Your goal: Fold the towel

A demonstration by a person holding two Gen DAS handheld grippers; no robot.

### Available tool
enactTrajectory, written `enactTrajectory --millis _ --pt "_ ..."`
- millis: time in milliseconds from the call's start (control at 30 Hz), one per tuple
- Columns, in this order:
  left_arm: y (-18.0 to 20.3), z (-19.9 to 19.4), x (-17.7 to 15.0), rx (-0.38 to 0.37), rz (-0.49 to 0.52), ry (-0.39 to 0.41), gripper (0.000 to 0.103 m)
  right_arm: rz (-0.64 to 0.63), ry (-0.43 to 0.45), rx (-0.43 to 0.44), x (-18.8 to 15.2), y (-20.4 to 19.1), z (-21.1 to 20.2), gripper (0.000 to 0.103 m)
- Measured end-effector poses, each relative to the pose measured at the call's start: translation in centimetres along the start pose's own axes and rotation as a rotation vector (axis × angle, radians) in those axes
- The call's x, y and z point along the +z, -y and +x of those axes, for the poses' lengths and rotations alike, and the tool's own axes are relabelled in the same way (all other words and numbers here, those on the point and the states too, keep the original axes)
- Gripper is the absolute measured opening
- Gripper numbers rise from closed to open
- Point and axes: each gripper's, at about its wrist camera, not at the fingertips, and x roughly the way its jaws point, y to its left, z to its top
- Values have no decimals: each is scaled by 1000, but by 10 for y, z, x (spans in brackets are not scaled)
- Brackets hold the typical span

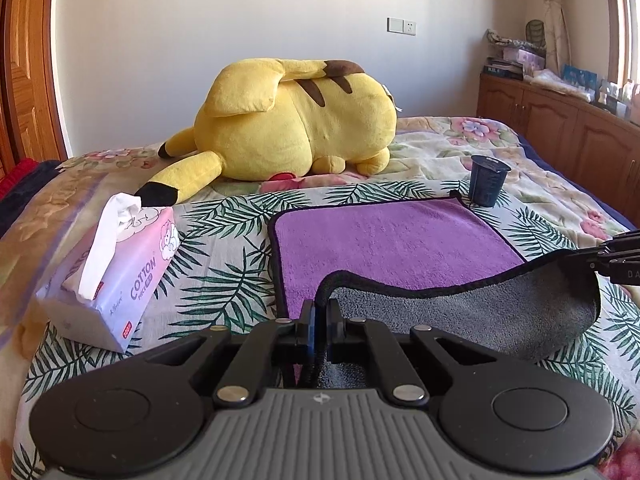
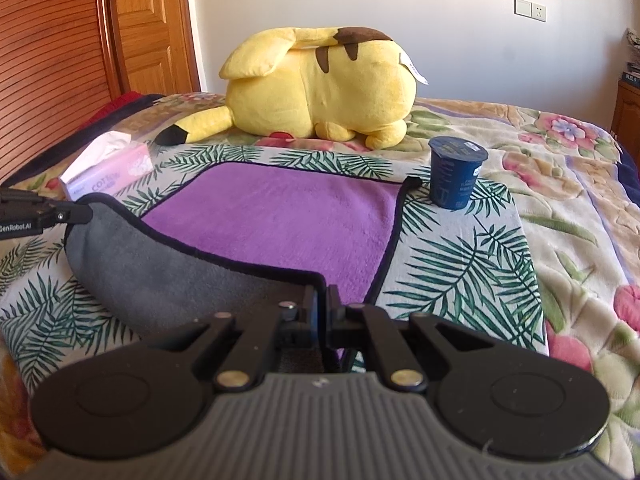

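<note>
A towel (image 1: 384,240), purple on top and grey underneath with black trim, lies on the leaf-print cloth on the bed. It also shows in the right wrist view (image 2: 280,216). My left gripper (image 1: 320,308) is shut on its near left corner. My right gripper (image 2: 322,300) is shut on its near right corner. Both corners are lifted, so the near edge hangs between them with the grey underside (image 1: 480,312) showing. The right gripper shows at the right edge of the left wrist view (image 1: 616,260); the left gripper shows at the left edge of the right wrist view (image 2: 40,212).
A dark blue cup (image 1: 488,180) stands just past the towel's far right corner, also in the right wrist view (image 2: 456,172). A pink tissue pack (image 1: 116,272) lies left of the towel. A big yellow plush (image 1: 296,120) lies behind. A wooden cabinet (image 1: 560,128) stands right of the bed.
</note>
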Motion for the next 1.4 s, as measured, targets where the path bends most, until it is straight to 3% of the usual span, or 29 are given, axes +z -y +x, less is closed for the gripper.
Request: enactTrajectory --millis 467,1400 --pt "-1 5 12 -5 1 16 0 -42 81 -15 15 -2 -7 4" --pt "5 28 89 5 53 121 0 -157 190 -87 81 9 17 4"
